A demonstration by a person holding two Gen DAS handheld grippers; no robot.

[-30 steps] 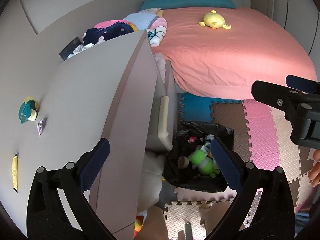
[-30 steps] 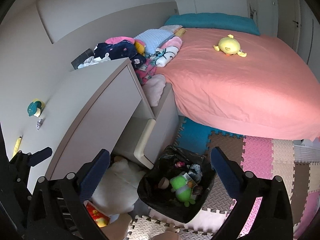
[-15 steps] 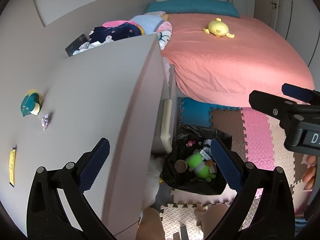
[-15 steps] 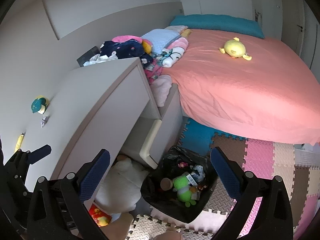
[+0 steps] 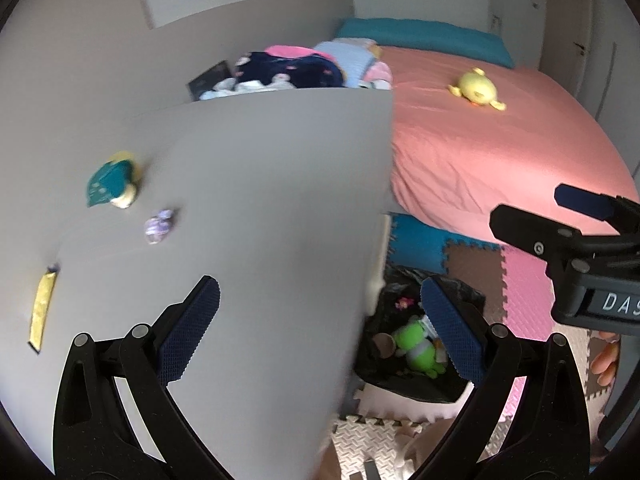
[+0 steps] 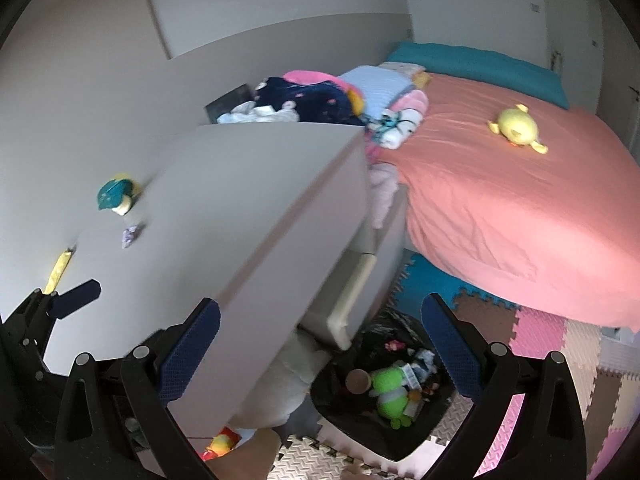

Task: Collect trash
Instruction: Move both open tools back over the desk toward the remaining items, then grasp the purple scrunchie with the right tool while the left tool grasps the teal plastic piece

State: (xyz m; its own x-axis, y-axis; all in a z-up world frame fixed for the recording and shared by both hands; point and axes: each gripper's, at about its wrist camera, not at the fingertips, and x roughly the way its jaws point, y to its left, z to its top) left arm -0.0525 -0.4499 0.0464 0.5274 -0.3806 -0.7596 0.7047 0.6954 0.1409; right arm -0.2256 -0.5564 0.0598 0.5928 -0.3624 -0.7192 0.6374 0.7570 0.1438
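On the grey cabinet top [image 5: 256,184] lie a small crumpled purple wrapper [image 5: 159,225], a yellow wrapper [image 5: 41,310] and a teal-and-yellow toy [image 5: 112,182]; they also show in the right wrist view: purple wrapper [image 6: 130,235], yellow wrapper [image 6: 59,266], toy [image 6: 115,195]. My left gripper [image 5: 320,332] is open and empty above the cabinet's near edge. My right gripper [image 6: 320,340] is open and empty, to the right of the left one. A black trash bag [image 6: 384,392] on the floor holds a green plush and scraps; it also shows in the left wrist view [image 5: 416,344].
A bed with a coral sheet [image 6: 520,216] and a yellow plush [image 6: 516,128] fills the right. Clothes [image 6: 312,100] are piled behind the cabinet. Foam puzzle mats [image 6: 552,340] cover the floor. A white plush [image 6: 288,380] lies under the cabinet.
Both grippers have risen and shifted left over the cabinet; the cabinet top and its wrappers now sit closer and more central. Both jaws stay open.
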